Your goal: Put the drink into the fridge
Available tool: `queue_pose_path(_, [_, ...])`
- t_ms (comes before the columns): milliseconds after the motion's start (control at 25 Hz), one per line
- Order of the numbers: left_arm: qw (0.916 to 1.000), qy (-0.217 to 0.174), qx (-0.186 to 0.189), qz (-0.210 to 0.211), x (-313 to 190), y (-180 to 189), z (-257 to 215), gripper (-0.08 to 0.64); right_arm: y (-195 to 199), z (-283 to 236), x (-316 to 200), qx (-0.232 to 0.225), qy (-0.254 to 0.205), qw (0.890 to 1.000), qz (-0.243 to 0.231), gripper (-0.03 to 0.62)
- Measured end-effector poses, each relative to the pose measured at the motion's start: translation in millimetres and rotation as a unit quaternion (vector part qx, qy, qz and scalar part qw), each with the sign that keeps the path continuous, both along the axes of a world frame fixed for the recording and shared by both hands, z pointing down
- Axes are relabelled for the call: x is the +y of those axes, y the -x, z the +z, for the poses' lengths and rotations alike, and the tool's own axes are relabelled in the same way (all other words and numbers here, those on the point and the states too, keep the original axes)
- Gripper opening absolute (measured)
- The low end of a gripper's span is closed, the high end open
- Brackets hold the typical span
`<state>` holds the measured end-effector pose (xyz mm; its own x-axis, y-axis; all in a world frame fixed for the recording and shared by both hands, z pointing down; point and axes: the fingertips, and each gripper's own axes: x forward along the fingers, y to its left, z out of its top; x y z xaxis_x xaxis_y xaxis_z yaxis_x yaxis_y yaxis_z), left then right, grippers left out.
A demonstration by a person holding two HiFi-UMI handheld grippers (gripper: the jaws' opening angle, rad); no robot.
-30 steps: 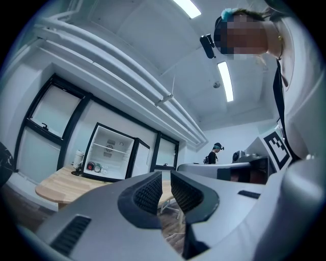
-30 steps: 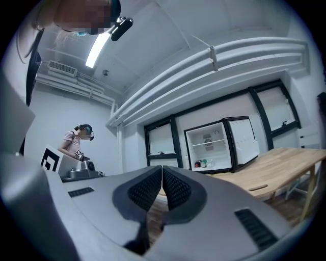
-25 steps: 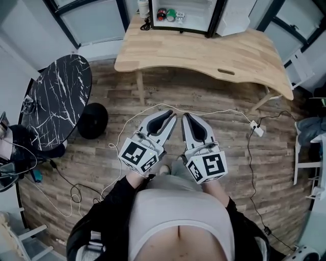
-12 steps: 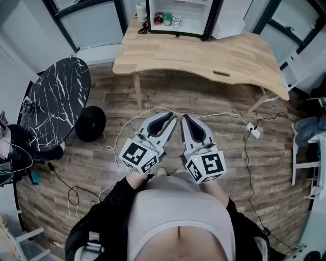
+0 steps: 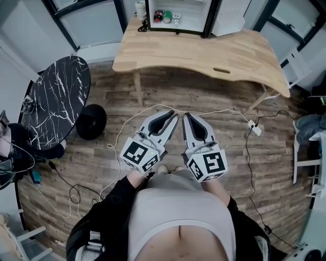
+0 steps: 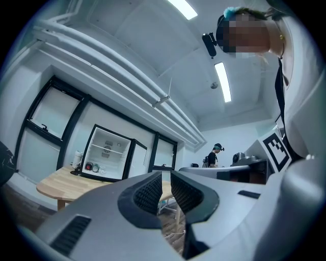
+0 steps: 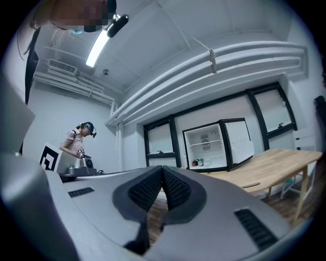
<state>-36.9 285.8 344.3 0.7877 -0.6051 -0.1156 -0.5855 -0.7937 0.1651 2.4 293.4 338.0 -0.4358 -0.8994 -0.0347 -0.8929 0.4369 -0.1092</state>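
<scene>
Both hands are held low in front of the person's body, side by side and near each other over the wooden floor [image 5: 214, 102]. The left gripper [image 5: 172, 113] and the right gripper [image 5: 186, 115] lie roughly level, and their tips point towards the desk [image 5: 204, 51], well short of its near edge. Their marker cubes sit close against the person's waist.

In the left gripper view the left fingers [image 6: 150, 193] stand a narrow slit apart with nothing between them. In the right gripper view the right fingers [image 7: 145, 191] are pressed together at the tips, also empty.

The fridge [image 5: 191, 10] stands at the far side of the desk with its door [image 5: 229, 20] swung wide open. Inside, on the bottom at the left, sit a red can [image 5: 158, 16] and a green can [image 5: 167, 16], with a small clear thing just beside them. A pale container [image 5: 140, 9] stands on the desk just left of the fridge. From here I cannot tell which of these is the drink; none of them is near the grippers.

Compared with a second ago, both grippers keep the same pose and the same place against the body. The right fingers have stayed closed. Only the framing has shifted a little: the desk and fridge sit slightly further up and to the left in the head view.
</scene>
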Motion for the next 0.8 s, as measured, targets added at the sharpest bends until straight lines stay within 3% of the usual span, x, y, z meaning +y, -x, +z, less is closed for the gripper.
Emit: queue_pose_path(800, [1.0000, 0.002, -0.002, 0.003, 4, 8, 5, 0.057, 8, 7, 4, 0.009, 0.003, 1.000, 0.002, 0.028])
